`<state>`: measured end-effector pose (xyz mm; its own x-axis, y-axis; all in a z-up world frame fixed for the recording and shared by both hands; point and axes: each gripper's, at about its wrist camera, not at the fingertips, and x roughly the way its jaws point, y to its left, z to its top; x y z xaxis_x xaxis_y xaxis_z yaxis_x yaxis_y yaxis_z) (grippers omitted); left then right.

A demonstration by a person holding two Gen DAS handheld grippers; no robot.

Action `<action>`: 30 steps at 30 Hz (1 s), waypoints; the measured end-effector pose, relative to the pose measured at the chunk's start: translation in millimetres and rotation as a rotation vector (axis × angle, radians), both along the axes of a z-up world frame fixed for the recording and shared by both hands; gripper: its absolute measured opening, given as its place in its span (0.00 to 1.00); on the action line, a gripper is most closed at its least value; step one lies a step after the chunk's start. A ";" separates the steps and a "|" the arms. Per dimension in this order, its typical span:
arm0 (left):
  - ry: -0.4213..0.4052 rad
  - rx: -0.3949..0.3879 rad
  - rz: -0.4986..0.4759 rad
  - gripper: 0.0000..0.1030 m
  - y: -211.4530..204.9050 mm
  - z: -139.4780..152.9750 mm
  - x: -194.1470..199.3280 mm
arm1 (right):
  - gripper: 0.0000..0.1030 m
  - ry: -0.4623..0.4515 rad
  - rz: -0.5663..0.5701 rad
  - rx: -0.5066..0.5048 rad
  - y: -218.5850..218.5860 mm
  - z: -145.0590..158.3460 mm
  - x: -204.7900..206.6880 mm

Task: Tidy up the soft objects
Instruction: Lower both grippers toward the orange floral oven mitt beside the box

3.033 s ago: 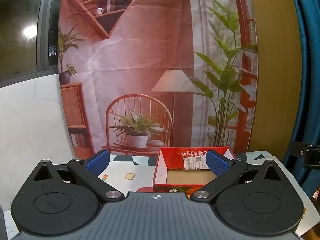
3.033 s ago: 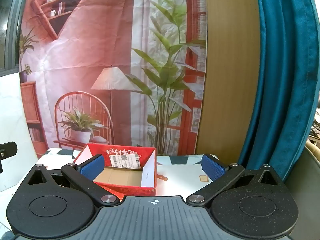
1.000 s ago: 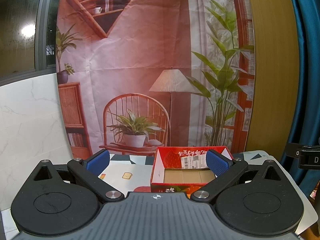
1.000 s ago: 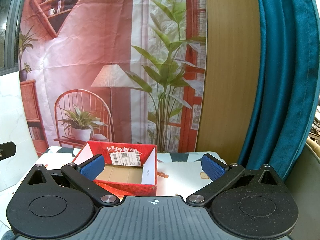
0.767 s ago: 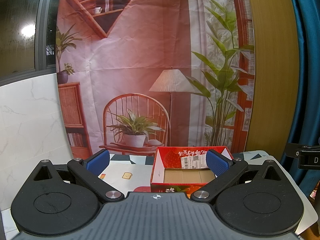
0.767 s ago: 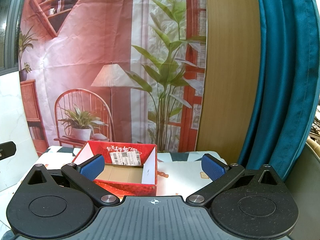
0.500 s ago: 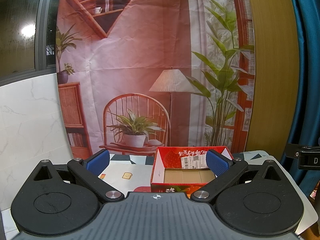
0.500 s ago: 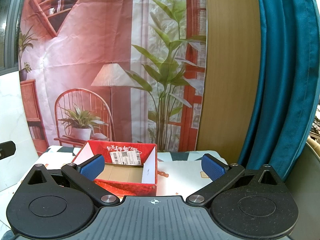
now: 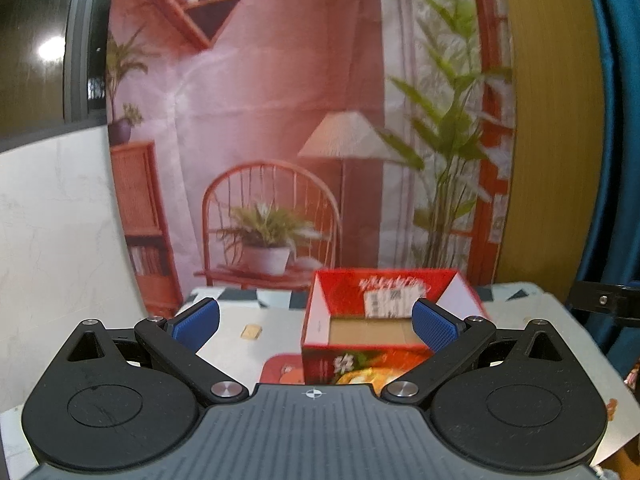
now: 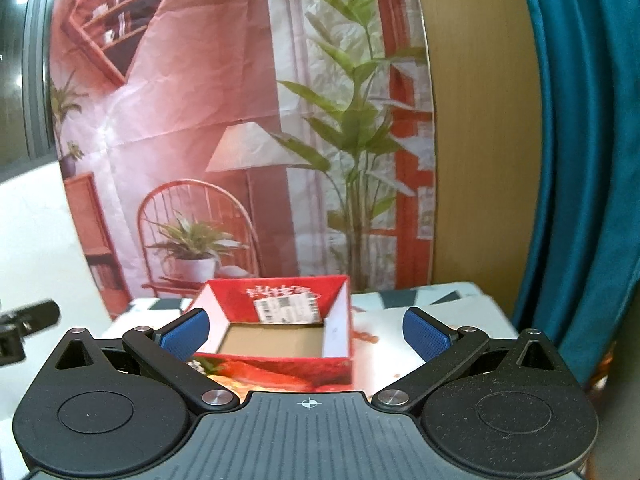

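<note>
A red cardboard box (image 9: 384, 312) with an open top and a bare brown bottom stands on the patterned table; it also shows in the right wrist view (image 10: 280, 332). A white label is stuck on its far inner wall. My left gripper (image 9: 316, 322) is open and empty, its right pad in front of the box. My right gripper (image 10: 306, 330) is open and empty, with the box between its pads and beyond them. No soft object is in view.
The table (image 9: 256, 320) has a light patterned cloth with a red patch (image 9: 280, 368) near the box. A printed backdrop (image 9: 280, 120) hangs behind, a wooden panel (image 10: 480, 120) and a teal curtain (image 10: 580, 160) at the right. The other gripper's edge (image 9: 604, 302) shows at right.
Both views are blurred now and have shifted: both grippers have tilted down and moved nearer the box, which looms larger. The right gripper has swung left toward it. Jaws stay open.
</note>
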<state>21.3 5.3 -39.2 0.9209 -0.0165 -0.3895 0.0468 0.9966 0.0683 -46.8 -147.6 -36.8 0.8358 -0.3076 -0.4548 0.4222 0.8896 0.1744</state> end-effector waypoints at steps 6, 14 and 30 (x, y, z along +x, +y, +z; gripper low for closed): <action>0.093 -0.041 0.010 1.00 19.1 -39.3 28.4 | 1.00 0.038 -0.004 0.021 -6.1 -46.0 14.1; 0.199 -0.122 0.029 1.00 42.3 -84.5 61.7 | 1.00 0.150 0.051 0.072 -6.3 -99.1 39.5; 0.345 -0.111 -0.022 0.90 32.2 -137.4 98.9 | 0.98 0.272 0.087 0.101 -21.6 -150.3 68.9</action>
